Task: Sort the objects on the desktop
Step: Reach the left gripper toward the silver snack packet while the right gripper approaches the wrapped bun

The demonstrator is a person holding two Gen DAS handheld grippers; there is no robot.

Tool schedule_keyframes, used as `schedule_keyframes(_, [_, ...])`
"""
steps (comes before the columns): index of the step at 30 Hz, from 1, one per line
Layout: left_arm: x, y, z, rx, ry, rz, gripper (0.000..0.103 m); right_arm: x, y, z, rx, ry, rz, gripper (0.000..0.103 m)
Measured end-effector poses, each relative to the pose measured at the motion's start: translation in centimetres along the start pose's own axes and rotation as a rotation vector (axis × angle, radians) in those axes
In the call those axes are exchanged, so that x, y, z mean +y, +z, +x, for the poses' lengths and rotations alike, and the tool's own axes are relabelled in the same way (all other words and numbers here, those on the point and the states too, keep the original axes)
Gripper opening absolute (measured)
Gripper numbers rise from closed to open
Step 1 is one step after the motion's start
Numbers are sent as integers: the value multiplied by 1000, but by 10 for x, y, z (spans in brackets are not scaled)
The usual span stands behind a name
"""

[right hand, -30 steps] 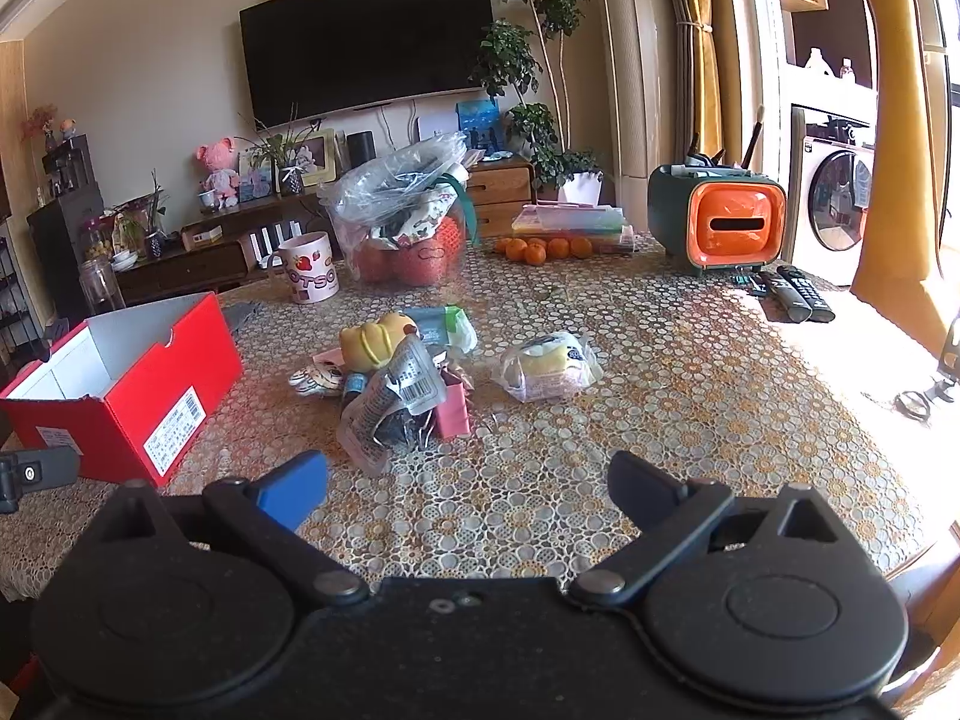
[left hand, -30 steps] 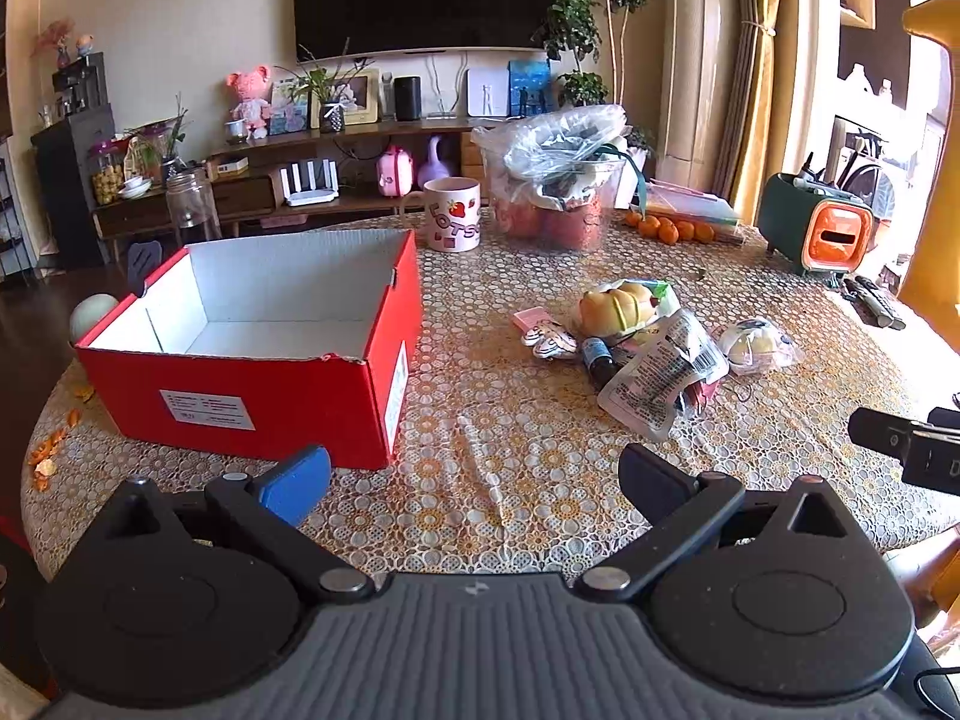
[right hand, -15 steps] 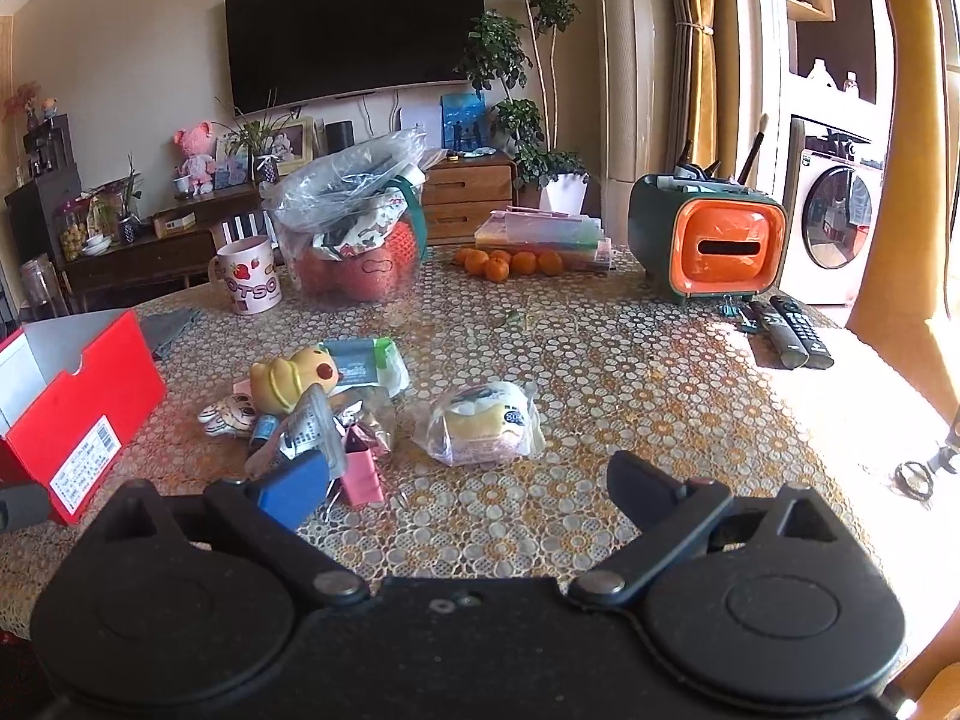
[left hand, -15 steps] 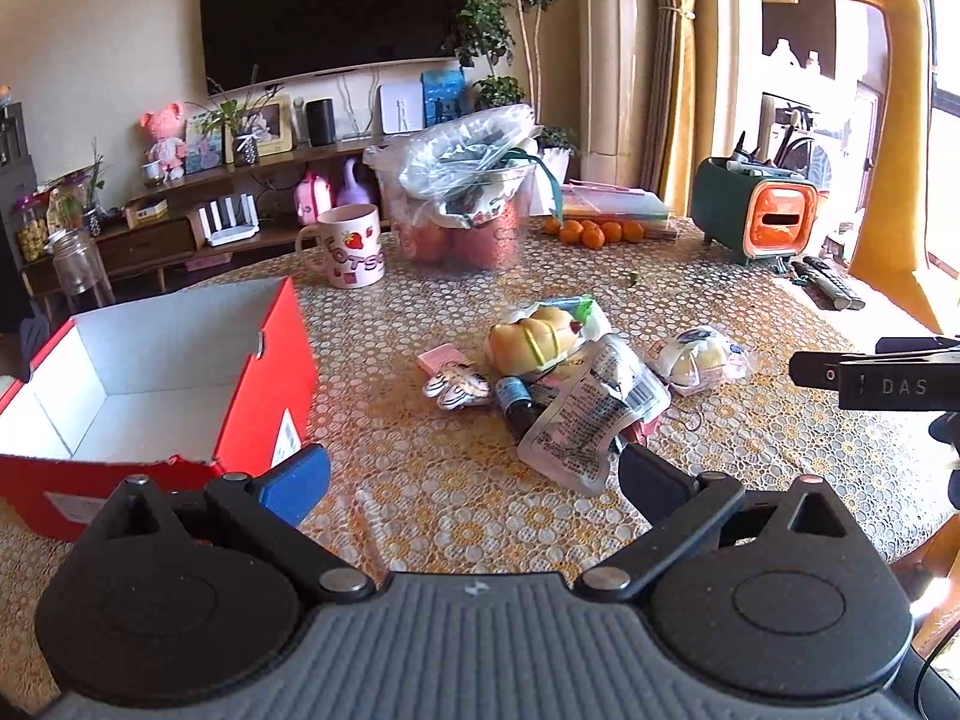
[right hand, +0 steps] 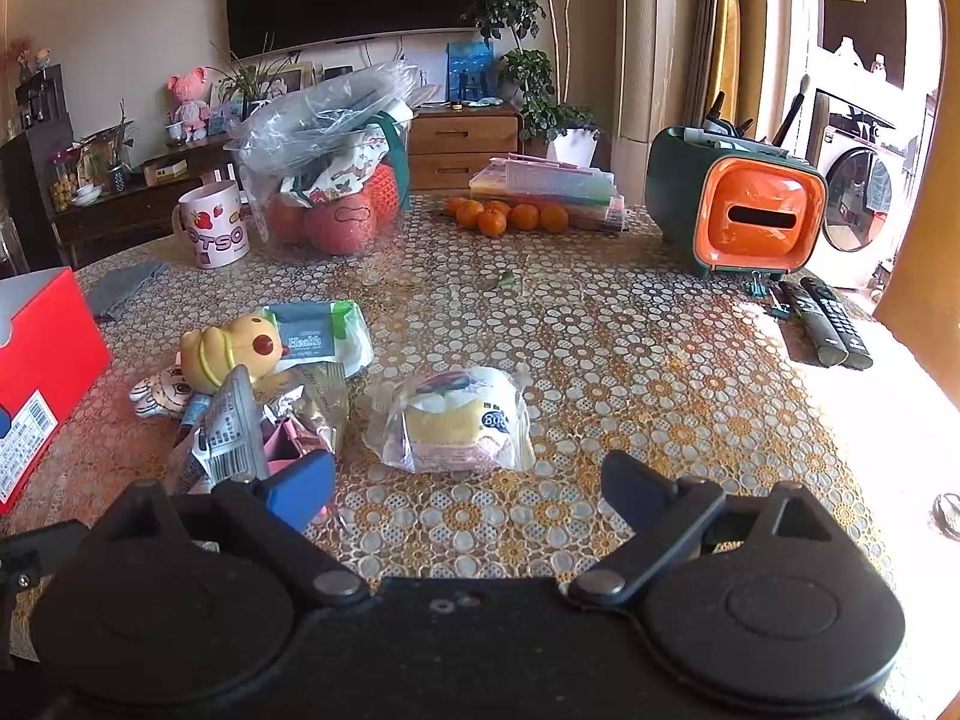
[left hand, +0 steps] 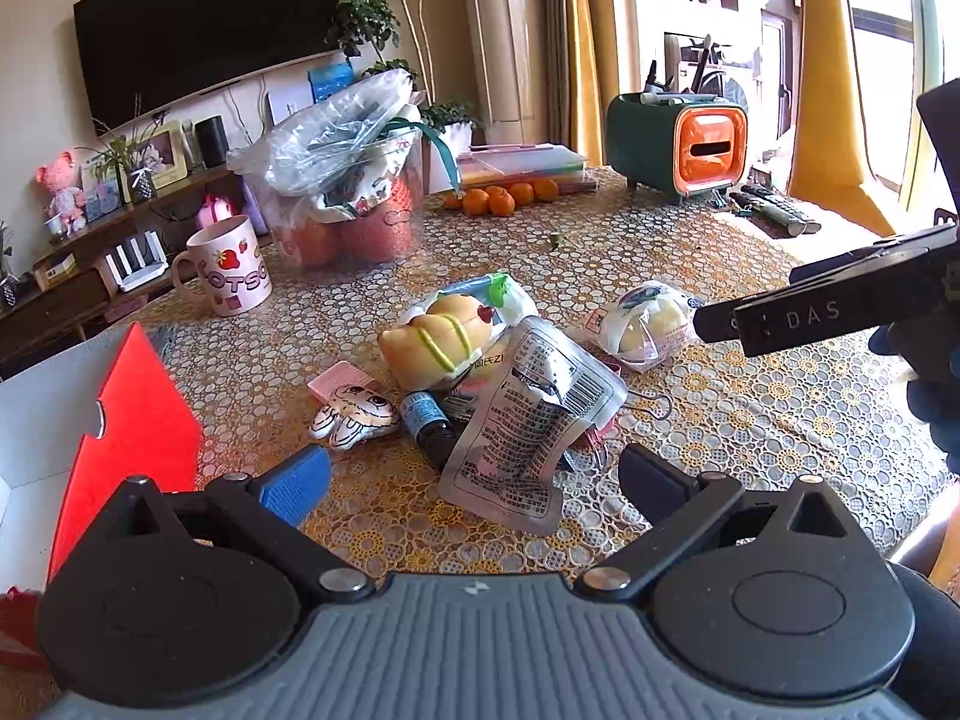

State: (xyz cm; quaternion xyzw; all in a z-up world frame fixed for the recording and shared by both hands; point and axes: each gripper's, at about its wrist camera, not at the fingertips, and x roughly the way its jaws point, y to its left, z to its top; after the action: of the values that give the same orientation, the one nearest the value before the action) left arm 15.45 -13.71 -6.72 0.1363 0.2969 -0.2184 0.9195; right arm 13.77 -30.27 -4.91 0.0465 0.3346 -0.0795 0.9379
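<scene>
On the lace-patterned surface [right hand: 660, 360], a loose cluster of small objects lies between both grippers and a red box [left hand: 138, 414].

1. Left gripper [left hand: 474, 474]: fingers spread wide, holding nothing. It hovers above the near edge of the surface, directly in front of a silver foil pouch [left hand: 528, 420] with a barcode.
2. Right gripper [right hand: 468, 480]: fingers spread wide, holding nothing. It hovers just short of a wrapped bun [right hand: 456, 420] in clear plastic. In the left wrist view, one finger of this gripper enters from the right, with its tip close to the same bun.
3. Cluster contents: a yellow plush toy [left hand: 438, 342] rests against a pack of wet wipes [right hand: 318, 336]. The foil pouch leans over a small blue-capped bottle [left hand: 429, 420] and a pink binder clip [right hand: 285, 438]. A white cartoon-face pouch [left hand: 354, 414] lies beside the bottle, touching a pink card [left hand: 339, 378]. The wrapped bun sits apart from the rest, to the right.
4. Red box: open top, white inside, located at the left edge of the surface.
5. Far side of the surface: a strawberry mug [right hand: 213, 228], a clear bag of fruit [right hand: 330, 168], loose oranges [right hand: 504, 216], a green-and-orange holder [right hand: 738, 210] and two remote controls [right hand: 828, 324].
</scene>
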Motion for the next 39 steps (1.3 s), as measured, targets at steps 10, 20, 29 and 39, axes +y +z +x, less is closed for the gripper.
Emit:
schedule_keyframes(10, [14, 6, 43, 34, -105, 68, 102, -1, 14, 38, 31, -13, -9, 95])
schedule_keyframes(20, [21, 8, 72, 65, -234, 79, 102, 5, 21, 65, 58, -27, -1, 95])
schedule_keyframes(29, [21, 6, 86, 78, -293, 69, 100, 9, 21, 83, 83, -24, 8, 95])
schedule_keyframes(39, [27, 8, 91, 89, -320, 39, 82, 8, 17, 92, 109, -17, 36, 92])
